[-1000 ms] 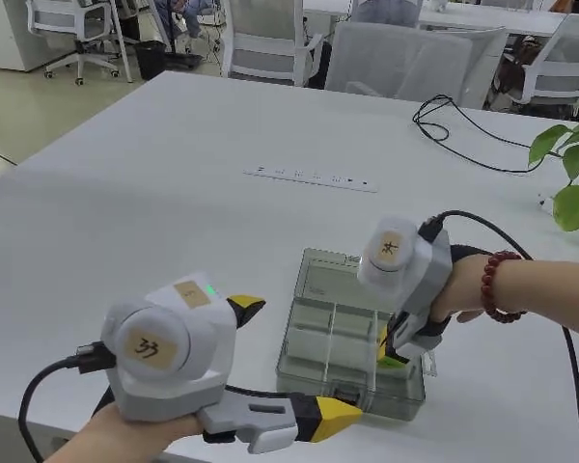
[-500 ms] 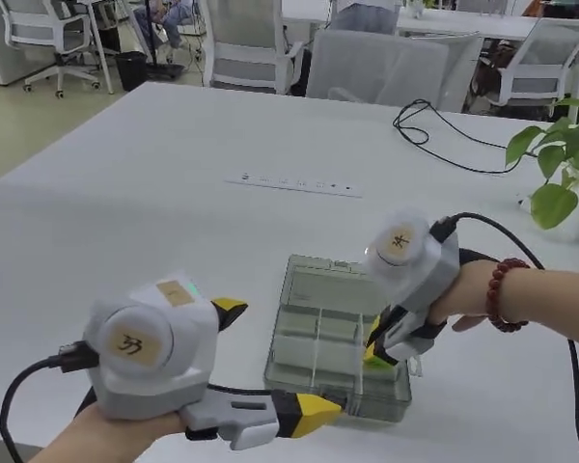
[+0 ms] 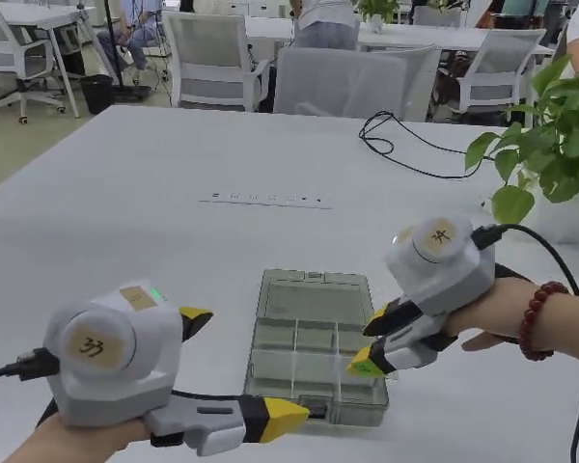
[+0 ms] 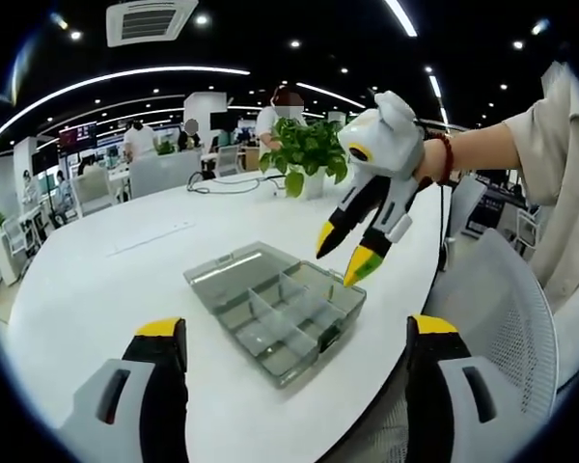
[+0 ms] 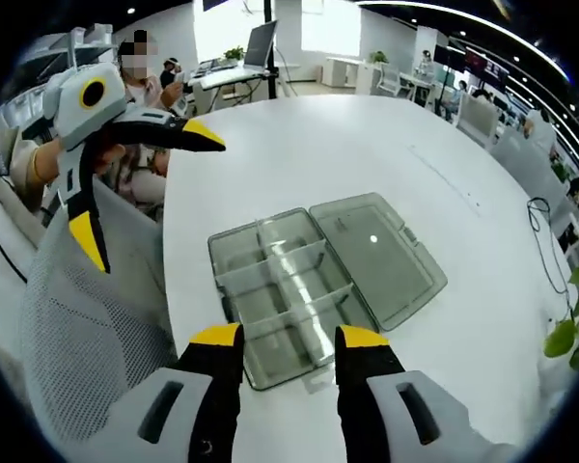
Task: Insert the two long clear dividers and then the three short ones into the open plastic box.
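Fingers (image 3: 376, 362) of right gripper (image 3: 360, 349) hover above box (image 3: 309, 292) holding dividers (image 3: 314, 350).

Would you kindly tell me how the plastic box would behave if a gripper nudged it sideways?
The box looks thin and clear, so probably light. Lying low on the smooth table, lid flat open, it would likely slide, not tip.
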Available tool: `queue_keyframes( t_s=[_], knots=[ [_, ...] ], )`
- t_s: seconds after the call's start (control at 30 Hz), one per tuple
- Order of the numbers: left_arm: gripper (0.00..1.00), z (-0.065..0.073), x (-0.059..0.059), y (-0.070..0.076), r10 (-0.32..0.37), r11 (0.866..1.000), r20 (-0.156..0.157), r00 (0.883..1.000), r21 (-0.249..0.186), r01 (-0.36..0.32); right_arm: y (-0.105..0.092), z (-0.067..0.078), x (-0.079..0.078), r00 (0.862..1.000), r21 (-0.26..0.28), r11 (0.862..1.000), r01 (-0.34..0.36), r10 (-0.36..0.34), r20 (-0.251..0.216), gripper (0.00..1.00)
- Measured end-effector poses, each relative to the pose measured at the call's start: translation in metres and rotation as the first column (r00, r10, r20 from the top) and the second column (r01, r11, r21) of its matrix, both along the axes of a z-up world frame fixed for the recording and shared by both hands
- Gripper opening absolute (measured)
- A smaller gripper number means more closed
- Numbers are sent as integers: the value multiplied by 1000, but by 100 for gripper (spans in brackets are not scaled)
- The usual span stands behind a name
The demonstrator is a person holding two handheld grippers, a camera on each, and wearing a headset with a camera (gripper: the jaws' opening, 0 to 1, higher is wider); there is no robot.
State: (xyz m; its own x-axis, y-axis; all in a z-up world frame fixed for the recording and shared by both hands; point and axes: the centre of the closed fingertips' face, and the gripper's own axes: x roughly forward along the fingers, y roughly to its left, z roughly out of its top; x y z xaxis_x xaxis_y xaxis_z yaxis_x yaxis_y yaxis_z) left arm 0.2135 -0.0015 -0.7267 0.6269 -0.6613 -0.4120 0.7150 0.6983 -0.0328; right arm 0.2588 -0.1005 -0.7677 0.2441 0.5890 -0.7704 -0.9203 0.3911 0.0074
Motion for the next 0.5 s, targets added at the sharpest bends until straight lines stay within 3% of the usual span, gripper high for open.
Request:
queue_keyframes(
  t_s=[0.13, 0.23, 0.5],
  knots=[
    [98, 0, -1, 1, 0, 1000, 2, 1000, 11, 0, -8, 6, -9, 999, 42, 998, 35, -37, 31, 44],
    [98, 5, -1, 2, 14, 1000, 17, 1000, -5, -14, -13, 12, -12, 996, 76, 995, 64, -69, 56, 50],
    [100, 11, -1, 3, 33, 999, 37, 999, -10, -32, -18, 25, -21, 979, 210, 961, 179, -195, 60, 73]
  ],
)
